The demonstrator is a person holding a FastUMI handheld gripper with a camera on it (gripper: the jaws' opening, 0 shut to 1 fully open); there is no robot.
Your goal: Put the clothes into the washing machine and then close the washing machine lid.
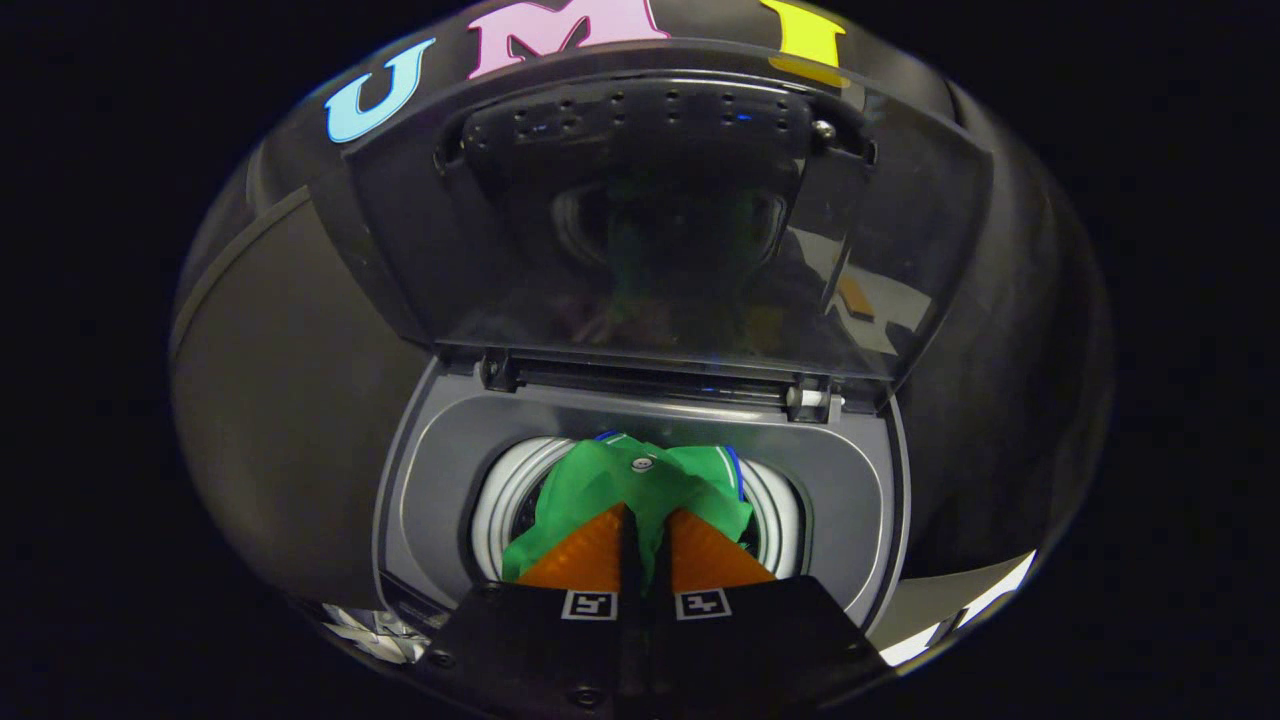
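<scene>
The gripper (645,520) is closed on a green garment (620,480), both fingers pinching a fold of it just above the round drum opening (500,505) of the washing machine (440,460). The cloth hangs partly over the drum's rim. If released here, a part may stay on the rim and the lid (660,230), standing upright behind the drum, could trap it. A fold could also catch on the fingers.

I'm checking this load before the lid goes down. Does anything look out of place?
Nothing stands out. The gripper is shut on the green garment, held over the drum opening. The lid stands fully open on its hinges, and nothing hangs over the grey rim.
</scene>
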